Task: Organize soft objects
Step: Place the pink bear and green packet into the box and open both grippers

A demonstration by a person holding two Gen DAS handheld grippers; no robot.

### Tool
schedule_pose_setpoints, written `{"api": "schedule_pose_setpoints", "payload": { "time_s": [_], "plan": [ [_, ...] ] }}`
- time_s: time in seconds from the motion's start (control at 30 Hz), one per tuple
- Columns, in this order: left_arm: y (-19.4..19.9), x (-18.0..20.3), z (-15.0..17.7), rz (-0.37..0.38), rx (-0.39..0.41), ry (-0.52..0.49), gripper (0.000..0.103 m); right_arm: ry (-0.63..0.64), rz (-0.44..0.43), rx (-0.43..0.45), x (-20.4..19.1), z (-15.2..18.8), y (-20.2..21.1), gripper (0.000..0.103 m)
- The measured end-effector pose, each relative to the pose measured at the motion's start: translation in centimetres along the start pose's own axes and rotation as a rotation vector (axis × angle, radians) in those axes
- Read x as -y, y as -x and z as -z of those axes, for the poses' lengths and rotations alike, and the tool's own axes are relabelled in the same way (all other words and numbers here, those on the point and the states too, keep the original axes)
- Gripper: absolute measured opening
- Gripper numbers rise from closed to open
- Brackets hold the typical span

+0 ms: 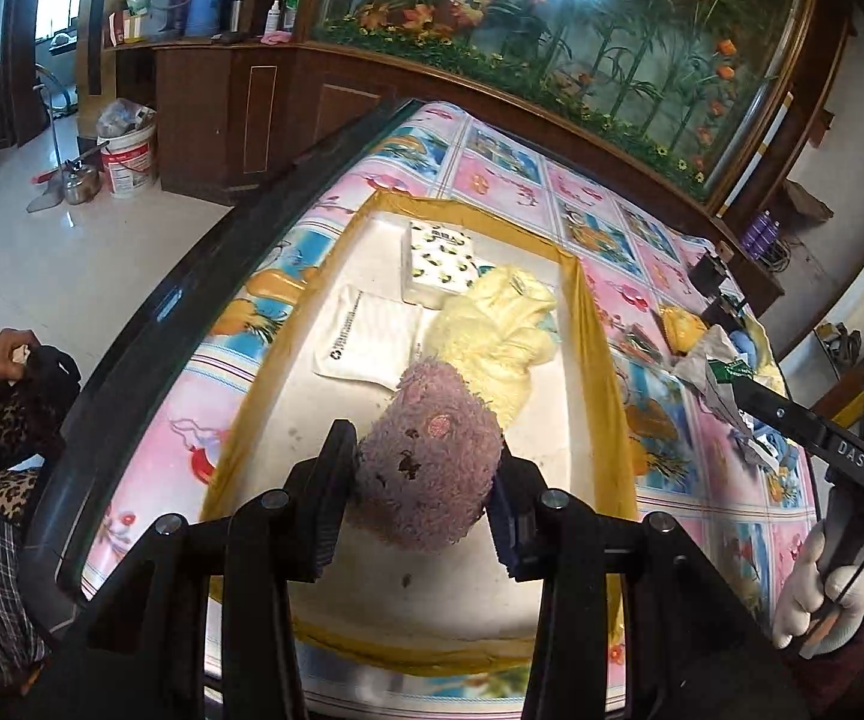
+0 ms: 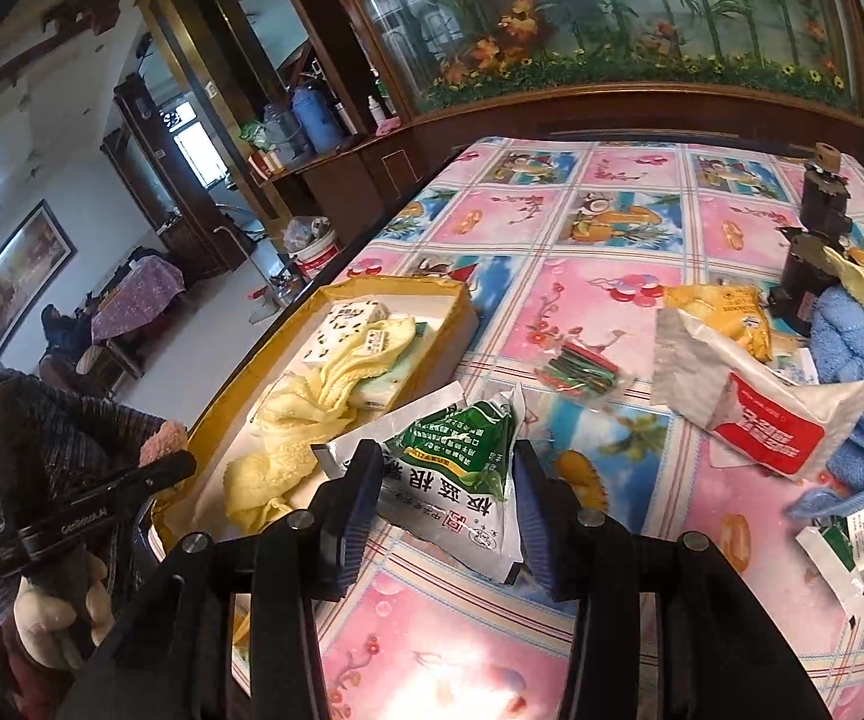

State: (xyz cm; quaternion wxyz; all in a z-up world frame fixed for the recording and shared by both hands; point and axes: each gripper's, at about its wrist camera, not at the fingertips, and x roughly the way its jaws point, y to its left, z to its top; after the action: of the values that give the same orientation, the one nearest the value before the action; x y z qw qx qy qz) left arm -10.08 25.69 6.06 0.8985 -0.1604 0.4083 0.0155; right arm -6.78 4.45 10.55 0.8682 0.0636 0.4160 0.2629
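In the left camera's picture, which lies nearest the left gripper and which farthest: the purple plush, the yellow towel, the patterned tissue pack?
1. Purple plush: clamped in the left gripper, over the tray.
2. Yellow towel: just beyond it, mid-tray, slightly right.
3. Patterned tissue pack: at the tray's far end.

Tray [image 1: 597, 324] near half is bare white floor, open for a drop; far half is taken by yellow cloth [image 1: 495, 330], patterned tissue pack [image 1: 438, 264] and flat white packet [image 1: 366, 339]. Tray's raised yellow walls block a low sideways entry. Strip of tablecloth [image 2: 558, 222] past the tray is free. Right side is crowded: red-white pouch [image 2: 756, 414], blue towel [image 2: 852, 360], yellow bag [image 2: 726, 312], black stand [image 2: 816, 240], small striped packet [image 2: 579, 372] in the gap between
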Motion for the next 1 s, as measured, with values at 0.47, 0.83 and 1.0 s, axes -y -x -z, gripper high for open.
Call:
{"api": "schedule_pose_setpoints", "payload": {
  "time_s": [0.47, 0.83, 1.0],
  "plan": [
    [-4.4, -1.5, -1.1, -0.062, -0.083, -0.022, 0.039, 0.205, -0.031, -0.083, -8.2, 0.7, -5.6, 0.046],
    [-4.5, -1.9, -0.5, -0.064, -0.092, -0.003, 0.046, 0.297, -0.013, -0.112, -11.0, 1.2, -8.9, 0.048],
    [-3.8, -1.8, -0.4, -0.057, -0.069, 0.015, 0.062, 0.291, -0.004, -0.105, -10.7, 1.2, -9.2, 0.061]
  ]
}}
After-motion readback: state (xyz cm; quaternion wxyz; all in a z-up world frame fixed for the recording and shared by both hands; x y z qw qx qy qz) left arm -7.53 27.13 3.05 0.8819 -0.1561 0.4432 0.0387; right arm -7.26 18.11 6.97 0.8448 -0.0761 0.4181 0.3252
